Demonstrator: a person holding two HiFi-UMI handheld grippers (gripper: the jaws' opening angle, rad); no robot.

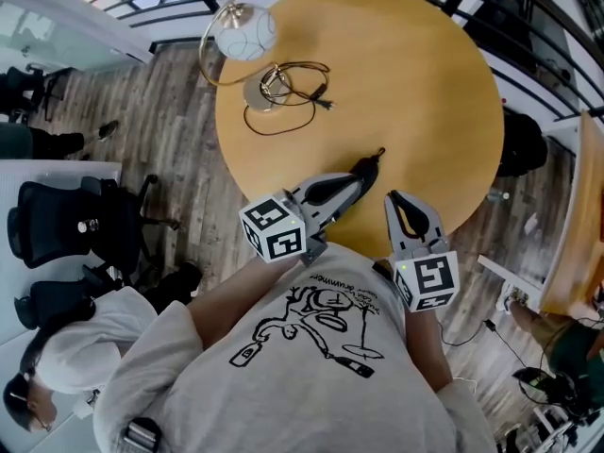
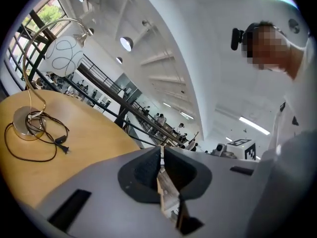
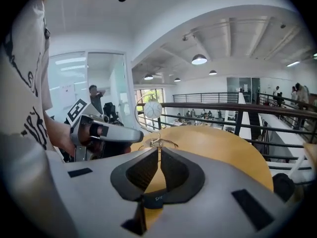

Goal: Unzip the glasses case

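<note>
No glasses case shows in any view. My left gripper (image 1: 370,163) is held near my chest over the near edge of the round wooden table (image 1: 415,74). Its jaws are shut with nothing between them (image 2: 162,148), and it points out over the table. My right gripper (image 1: 392,198) is beside it on the right, also raised. Its jaw tips meet with nothing held (image 3: 159,150). In the right gripper view the left gripper (image 3: 141,134) shows at the left, with the hand that holds it.
A brass arc lamp with a white globe (image 1: 247,34) stands at the table's far left, its black cable (image 1: 302,102) coiled beside the base. Black office chairs (image 1: 66,225) and another person (image 1: 57,366) are on the floor at the left. A dark railing (image 3: 223,108) runs behind the table.
</note>
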